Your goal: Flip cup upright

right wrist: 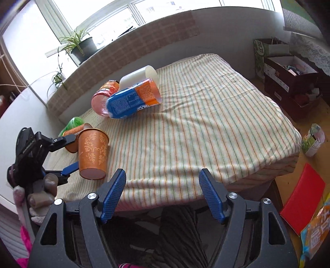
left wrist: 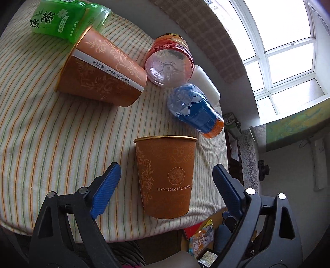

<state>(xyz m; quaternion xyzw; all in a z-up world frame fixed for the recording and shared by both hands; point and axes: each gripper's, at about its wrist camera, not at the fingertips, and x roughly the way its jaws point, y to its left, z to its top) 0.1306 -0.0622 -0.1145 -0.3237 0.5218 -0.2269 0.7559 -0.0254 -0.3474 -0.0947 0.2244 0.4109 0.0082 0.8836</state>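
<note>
An orange paper cup marked RONGZHUANG stands upright on the striped cloth, rim up, near the table's edge. My left gripper is open, its blue fingers on either side of the cup with a gap on both sides. The same cup shows in the right wrist view, with the left gripper around it. A second orange cup lies on its side further back. My right gripper is open and empty at the table's front edge.
A green tea bottle, a red-labelled bottle, a blue and orange bottle and a white cup lie on the cloth behind. Boxes and packets sit on the floor to the right.
</note>
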